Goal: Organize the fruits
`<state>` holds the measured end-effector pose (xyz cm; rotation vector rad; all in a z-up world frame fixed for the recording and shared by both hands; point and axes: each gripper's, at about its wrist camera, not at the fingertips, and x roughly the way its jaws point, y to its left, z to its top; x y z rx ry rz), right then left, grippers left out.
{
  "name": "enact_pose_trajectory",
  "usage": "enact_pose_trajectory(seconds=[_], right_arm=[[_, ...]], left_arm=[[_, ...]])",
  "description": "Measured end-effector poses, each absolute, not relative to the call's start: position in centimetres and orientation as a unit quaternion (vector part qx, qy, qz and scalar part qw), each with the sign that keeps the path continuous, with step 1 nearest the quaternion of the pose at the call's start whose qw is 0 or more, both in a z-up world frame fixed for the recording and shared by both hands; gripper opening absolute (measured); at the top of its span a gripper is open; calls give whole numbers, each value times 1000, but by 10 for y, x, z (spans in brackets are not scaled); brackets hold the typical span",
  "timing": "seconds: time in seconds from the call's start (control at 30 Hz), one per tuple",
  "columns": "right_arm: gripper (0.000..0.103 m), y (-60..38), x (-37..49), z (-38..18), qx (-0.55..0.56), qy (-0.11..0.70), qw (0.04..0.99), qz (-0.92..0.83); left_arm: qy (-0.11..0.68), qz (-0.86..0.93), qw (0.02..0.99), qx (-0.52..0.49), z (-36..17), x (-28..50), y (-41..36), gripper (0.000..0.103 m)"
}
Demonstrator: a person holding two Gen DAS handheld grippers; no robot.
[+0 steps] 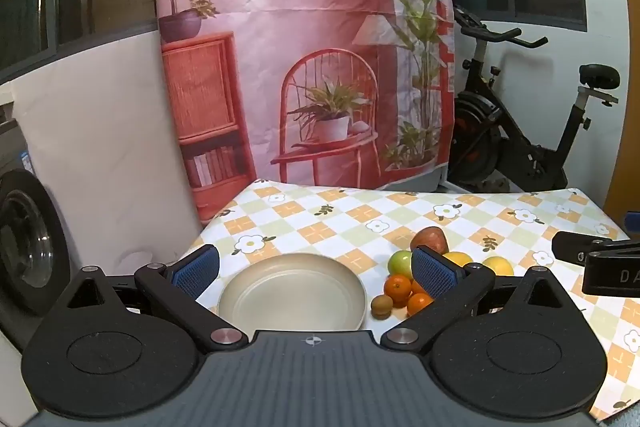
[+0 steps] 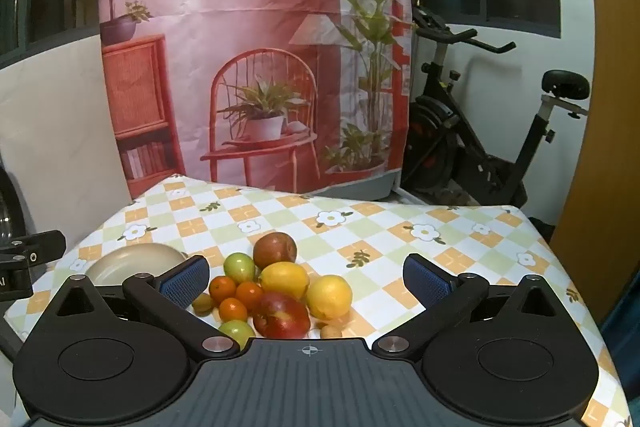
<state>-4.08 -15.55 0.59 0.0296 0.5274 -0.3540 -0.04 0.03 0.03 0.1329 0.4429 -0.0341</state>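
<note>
A pile of fruit lies on the checkered tablecloth: two red apples (image 2: 281,315), two lemons (image 2: 329,295), two green apples (image 2: 239,267), three small oranges (image 2: 233,308) and kiwis (image 2: 203,303). The pile also shows in the left wrist view (image 1: 400,287), right of an empty beige bowl (image 1: 294,293). My left gripper (image 1: 316,273) is open, held above the bowl. My right gripper (image 2: 306,281) is open, held above the fruit pile. The bowl (image 2: 136,263) lies left of the pile.
The table (image 2: 400,239) has a floral checkered cloth. A printed backdrop (image 2: 256,47) hangs behind it. An exercise bike (image 2: 480,131) stands at the back right. A washing machine (image 1: 24,251) stands left of the table.
</note>
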Motion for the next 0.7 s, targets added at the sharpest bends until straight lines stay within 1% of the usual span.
enact_pose_trajectory(seconds=[0.7], right_arm=[[103,-157,-43,7,18,259,949,-178]], left_arm=[[230,-26,970,68,-1,3,3,103]])
